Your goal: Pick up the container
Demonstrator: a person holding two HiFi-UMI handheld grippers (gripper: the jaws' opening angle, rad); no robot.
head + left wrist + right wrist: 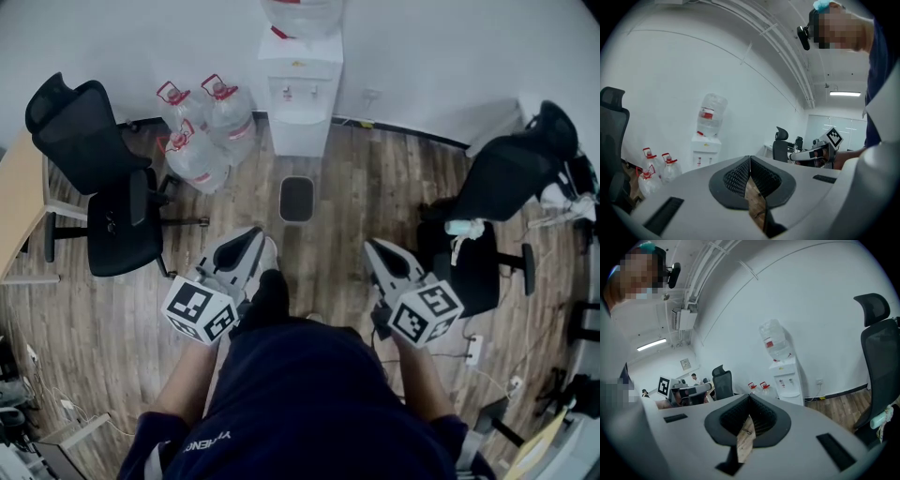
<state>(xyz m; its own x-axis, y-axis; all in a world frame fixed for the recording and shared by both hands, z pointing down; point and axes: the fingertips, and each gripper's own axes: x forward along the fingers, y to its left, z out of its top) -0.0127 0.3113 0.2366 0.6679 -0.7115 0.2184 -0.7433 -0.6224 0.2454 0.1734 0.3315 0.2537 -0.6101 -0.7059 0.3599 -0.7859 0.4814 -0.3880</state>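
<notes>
Three clear water jugs (202, 131) with red caps stand on the wood floor, left of a white water dispenser (300, 89). They also show small and far off in the left gripper view as jugs (656, 171) and in the right gripper view as jugs (759, 387). My left gripper (255, 234) and right gripper (372, 246) are held side by side in front of the person's body, pointing toward the dispenser and well short of the jugs. The left gripper (750, 159) is shut with nothing in it. The right gripper (749, 397) is shut and empty too.
A black office chair (103, 187) stands at the left beside a wooden desk (19, 197). Another black chair (497, 187) stands at the right. A dark mat (296, 199) lies on the floor before the dispenser. A power strip (473, 349) and cables lie at the right.
</notes>
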